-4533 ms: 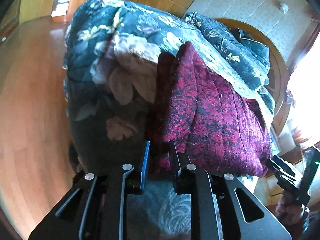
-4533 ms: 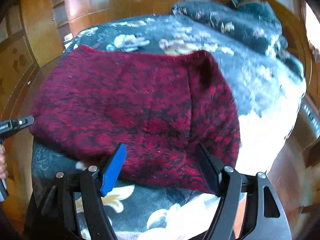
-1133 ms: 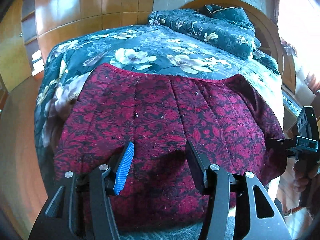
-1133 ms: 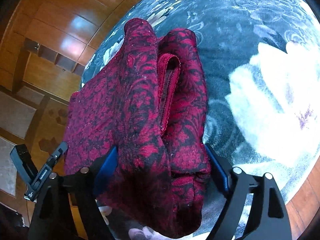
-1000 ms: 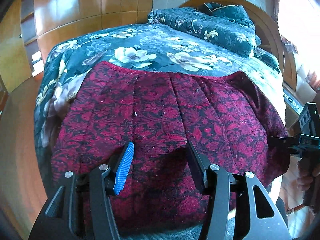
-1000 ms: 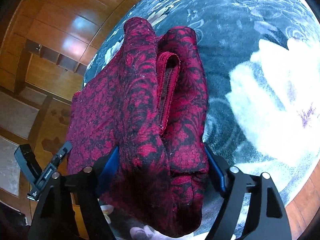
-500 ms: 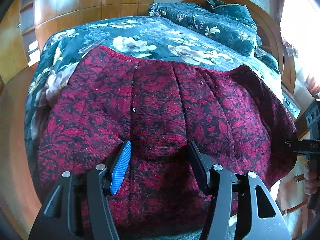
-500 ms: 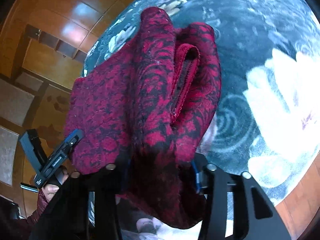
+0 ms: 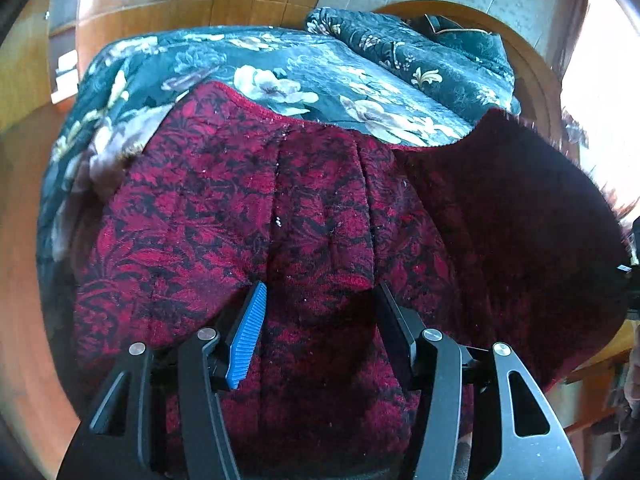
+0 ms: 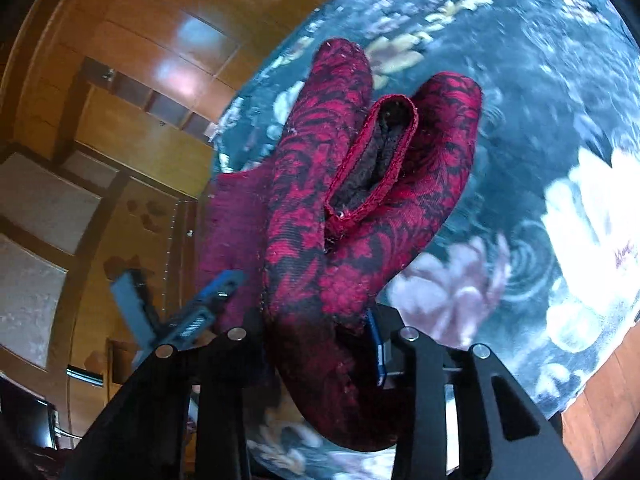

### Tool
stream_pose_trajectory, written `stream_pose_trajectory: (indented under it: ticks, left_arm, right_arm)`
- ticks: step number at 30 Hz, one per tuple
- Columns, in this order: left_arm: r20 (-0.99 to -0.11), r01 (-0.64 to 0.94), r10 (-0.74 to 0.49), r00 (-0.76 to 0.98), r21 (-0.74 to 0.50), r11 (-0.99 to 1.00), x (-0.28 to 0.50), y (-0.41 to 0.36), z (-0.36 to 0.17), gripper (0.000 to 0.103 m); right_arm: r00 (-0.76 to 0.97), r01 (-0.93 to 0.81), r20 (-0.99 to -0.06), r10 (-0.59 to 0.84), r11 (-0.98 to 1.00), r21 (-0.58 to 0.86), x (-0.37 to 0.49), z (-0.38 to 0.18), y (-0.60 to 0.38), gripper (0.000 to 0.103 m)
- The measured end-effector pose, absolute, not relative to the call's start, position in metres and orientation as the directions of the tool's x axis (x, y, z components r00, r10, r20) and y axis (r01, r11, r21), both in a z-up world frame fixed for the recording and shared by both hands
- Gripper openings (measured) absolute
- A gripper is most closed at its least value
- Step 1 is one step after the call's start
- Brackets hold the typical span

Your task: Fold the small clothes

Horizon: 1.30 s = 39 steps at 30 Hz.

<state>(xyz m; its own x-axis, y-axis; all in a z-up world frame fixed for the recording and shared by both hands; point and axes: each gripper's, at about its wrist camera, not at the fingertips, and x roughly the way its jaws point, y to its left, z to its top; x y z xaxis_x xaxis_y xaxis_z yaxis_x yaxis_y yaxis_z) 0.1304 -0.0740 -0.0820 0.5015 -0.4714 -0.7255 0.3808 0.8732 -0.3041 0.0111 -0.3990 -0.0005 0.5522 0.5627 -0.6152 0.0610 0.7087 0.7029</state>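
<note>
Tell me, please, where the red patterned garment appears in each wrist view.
Left wrist: the red patterned garment fills the centre, draped ahead of the open left tool.
Right wrist: it rises bunched at centre from the shut right tool.
Shared landmark: the floral bedspread.

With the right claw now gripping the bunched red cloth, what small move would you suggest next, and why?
Probably carry the right claw across toward the left claw to lay the fold. Its jaws are shut on a bunched edge of the cloth, which hangs lifted off the bedspread, while the left claw is open over the flat part.
</note>
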Motion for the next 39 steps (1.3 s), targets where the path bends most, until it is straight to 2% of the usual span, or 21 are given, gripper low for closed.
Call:
stream_pose_trajectory:
  ticks: [7,13,14,18,20,22,28,33,35,37,39]
  left_arm:
    - [-0.690,0.360,-0.556,0.464,-0.427,0.830,0.139,-0.060,-0.088,0.052]
    - [-0.648,0.346,-0.621,0.441,-0.515,0.784,0.139,-0.047,-0.092,0.051]
    - [-0.628,0.337,-0.650,0.428,-0.556,0.759,0.140,-0.040,-0.095,0.050]
    - [-0.573,0.288,-0.722,0.388,-0.669,0.685,0.142,-0.010,-0.099,0.036]
    - [-0.518,0.260,-0.765,0.383,-0.734,0.627,0.138,0.017,-0.096,0.036]
    - [-0.494,0.240,-0.764,0.415,-0.750,0.616,0.134,0.047,-0.091,0.036]
    - [-0.489,0.147,-0.712,0.503,-0.764,0.629,0.132,0.122,-0.090,0.036]
    - [-0.463,0.100,-0.704,0.538,-0.795,0.599,0.136,0.149,-0.085,0.036]
    - [-0.450,0.118,-0.707,0.545,-0.794,0.596,0.136,0.151,-0.076,0.036]
    - [-0.432,0.153,-0.724,0.539,-0.794,0.588,0.138,0.147,-0.061,0.039]
    - [-0.414,0.188,-0.739,0.532,-0.793,0.580,0.146,0.141,-0.048,0.046]
  right_arm:
    - [0.556,-0.011,-0.611,0.564,0.740,0.672,0.037,0.062,-0.338,0.032]
    - [0.500,-0.098,-0.686,0.529,0.822,0.562,0.087,0.094,-0.243,0.032]
    - [0.492,-0.108,-0.697,0.521,0.831,0.545,0.093,0.093,-0.229,0.032]
    - [0.441,-0.135,-0.746,0.498,0.859,0.494,0.118,0.082,-0.181,0.031]
    - [0.424,-0.140,-0.769,0.478,0.874,0.466,0.123,0.075,-0.168,0.031]
    - [0.417,-0.140,-0.783,0.462,0.884,0.447,0.124,0.070,-0.161,0.031]
    - [0.424,-0.201,-0.820,0.383,0.923,0.327,0.117,0.073,-0.130,0.031]
    - [0.355,-0.273,-0.880,0.316,0.935,0.226,0.128,0.021,-0.082,0.033]
    - [0.352,-0.293,-0.876,0.329,0.928,0.231,0.131,0.010,-0.075,0.037]
    - [0.372,-0.321,-0.846,0.382,0.908,0.269,0.127,0.010,-0.076,0.051]
    - [0.394,-0.363,-0.807,0.440,0.881,0.303,0.120,0.017,-0.080,0.060]
